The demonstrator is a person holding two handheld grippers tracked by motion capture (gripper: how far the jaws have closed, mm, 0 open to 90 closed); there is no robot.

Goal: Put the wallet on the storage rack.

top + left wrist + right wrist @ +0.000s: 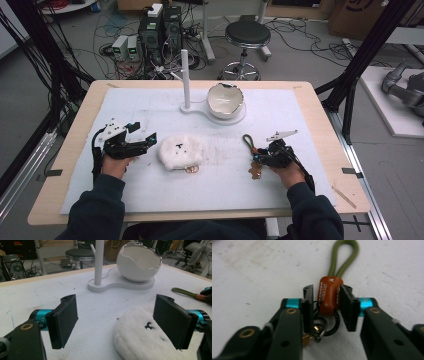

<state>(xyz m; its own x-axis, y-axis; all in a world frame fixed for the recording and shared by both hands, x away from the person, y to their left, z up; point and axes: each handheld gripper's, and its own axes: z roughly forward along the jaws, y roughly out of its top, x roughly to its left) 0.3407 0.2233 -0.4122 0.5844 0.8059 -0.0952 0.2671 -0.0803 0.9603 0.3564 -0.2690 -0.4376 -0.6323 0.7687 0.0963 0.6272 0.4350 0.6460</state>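
In the right gripper view, the right gripper [325, 306] has its jaws narrowed around the orange tag [329, 296] of a keychain; the right jaw touches the tag, and whether the left one does cannot be told. A green cord loop [343, 257] runs to the top of the frame, and black rings [325, 327] lie below the tag. In the high view this gripper sits right of centre on the white mat [300, 120], with a small brown charm [255, 172] just below its jaws. The left gripper [117, 320] has its jaws wide and empty, the right jaw over a fluffy white pouch [140, 340]. Beyond, at top centre, stand a white post [98, 262] and a cracked-egg bowl [137, 265] on one base. All rests on the table [75, 130].
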